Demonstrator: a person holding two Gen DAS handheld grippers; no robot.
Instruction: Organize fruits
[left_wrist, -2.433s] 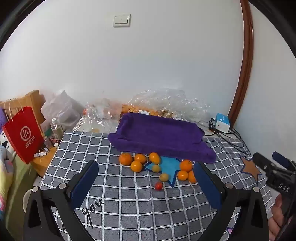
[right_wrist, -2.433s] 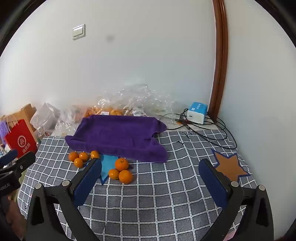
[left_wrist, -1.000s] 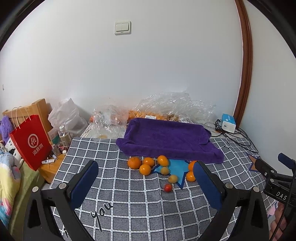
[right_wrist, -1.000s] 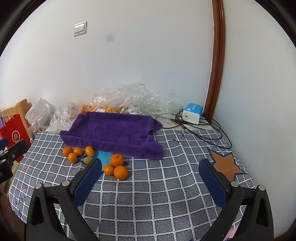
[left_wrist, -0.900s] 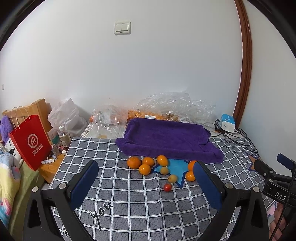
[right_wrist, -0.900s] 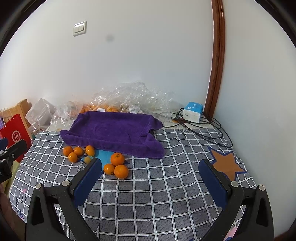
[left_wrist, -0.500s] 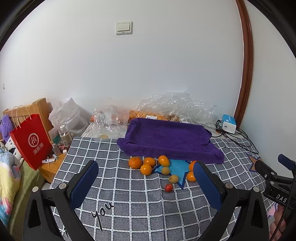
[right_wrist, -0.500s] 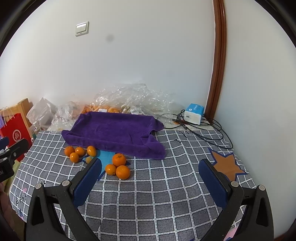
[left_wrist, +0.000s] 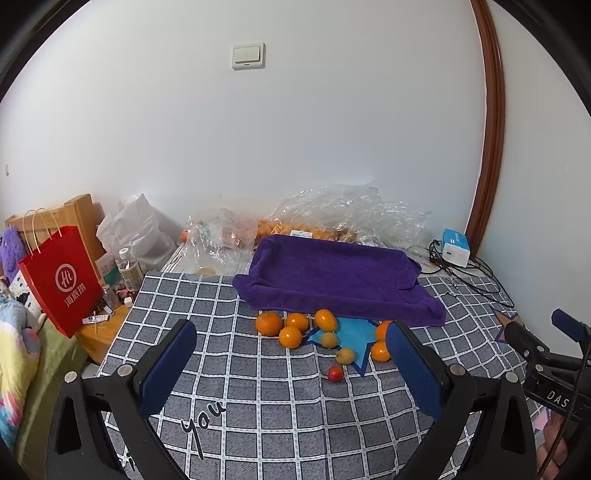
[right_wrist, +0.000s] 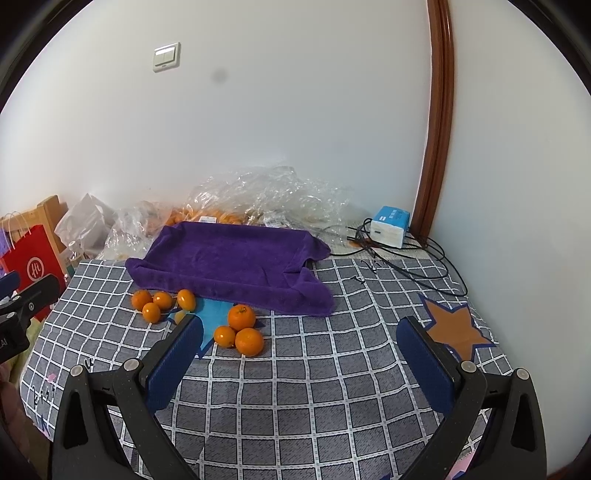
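Several oranges (left_wrist: 290, 336) lie on the checked cloth (left_wrist: 258, 398) in front of a purple towel-lined tray (left_wrist: 332, 273). Two small yellow-green fruits (left_wrist: 345, 355) and a small red fruit (left_wrist: 335, 373) lie by a blue star patch (left_wrist: 351, 332). In the right wrist view three larger oranges (right_wrist: 242, 317) sit by the blue star (right_wrist: 216, 314), and smaller oranges (right_wrist: 151, 312) lie to the left. My left gripper (left_wrist: 291, 339) is open and empty, above the cloth short of the fruit. My right gripper (right_wrist: 301, 330) is open and empty, right of the oranges.
Clear plastic bags (left_wrist: 343, 214) with more fruit lie behind the tray by the wall. A blue-white box (right_wrist: 389, 226) and black cables (right_wrist: 406, 266) sit at the back right. A red paper bag (left_wrist: 61, 280) and bottles stand left of the bed. An orange star patch (right_wrist: 452, 328) is at right.
Both grippers have pulled back and risen slightly since the earliest frames; the fruit now looks a bit farther away. Nothing was taken hold of and the fruit has not moved.
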